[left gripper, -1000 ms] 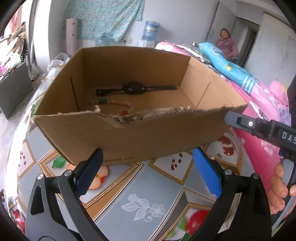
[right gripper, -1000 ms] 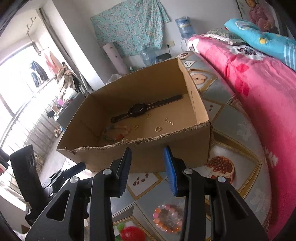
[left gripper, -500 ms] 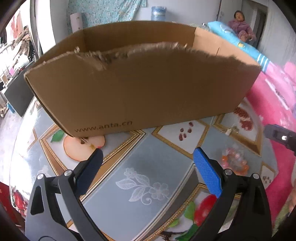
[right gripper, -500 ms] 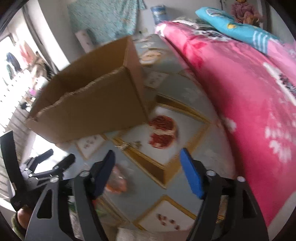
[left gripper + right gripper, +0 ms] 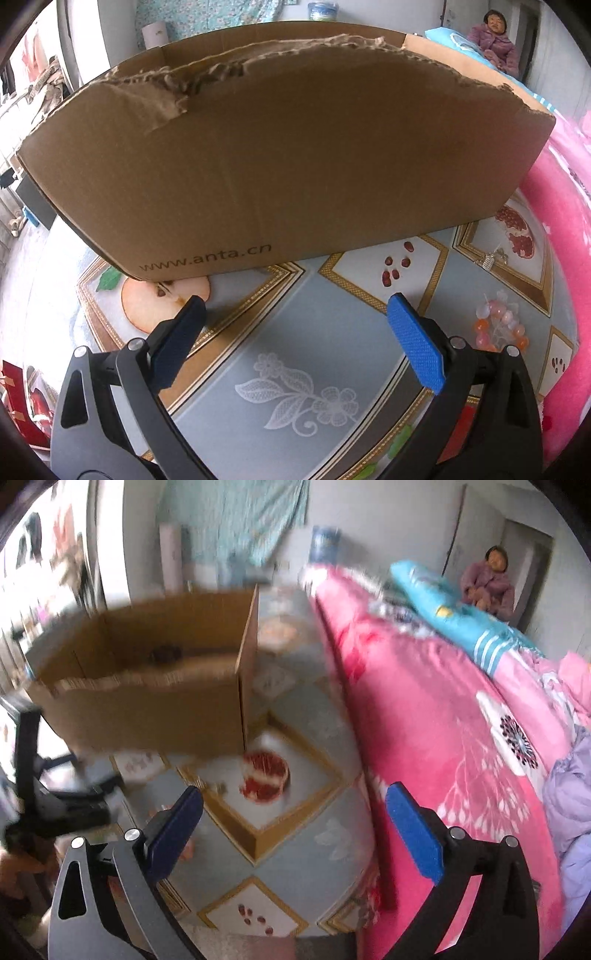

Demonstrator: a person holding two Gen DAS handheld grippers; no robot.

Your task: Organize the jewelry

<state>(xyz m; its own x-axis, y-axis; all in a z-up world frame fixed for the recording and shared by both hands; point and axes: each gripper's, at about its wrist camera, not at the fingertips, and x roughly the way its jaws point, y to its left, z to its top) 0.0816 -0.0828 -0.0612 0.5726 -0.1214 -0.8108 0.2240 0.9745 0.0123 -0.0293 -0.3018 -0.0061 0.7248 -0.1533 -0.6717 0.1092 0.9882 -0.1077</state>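
While your left gripper hangs low over the table, its jaws stand wide apart with nothing between them, and the pads do not touch anything. In front of it the cardboard box stands on the table's fruit-patterned cover, and from this low view you see only its outer wall with the torn top edge. The beaded bracelet lies on the table toward its right edge, near the pink blanket, just beside your right blue finger in the picture. A small metal piece lies beyond it, near the box's right corner. Your right gripper has just been opening, and now its jaws are spread wide and hold nothing. The right wrist view is blurred; inside the box a dark thing shows, but I cannot tell what it is.
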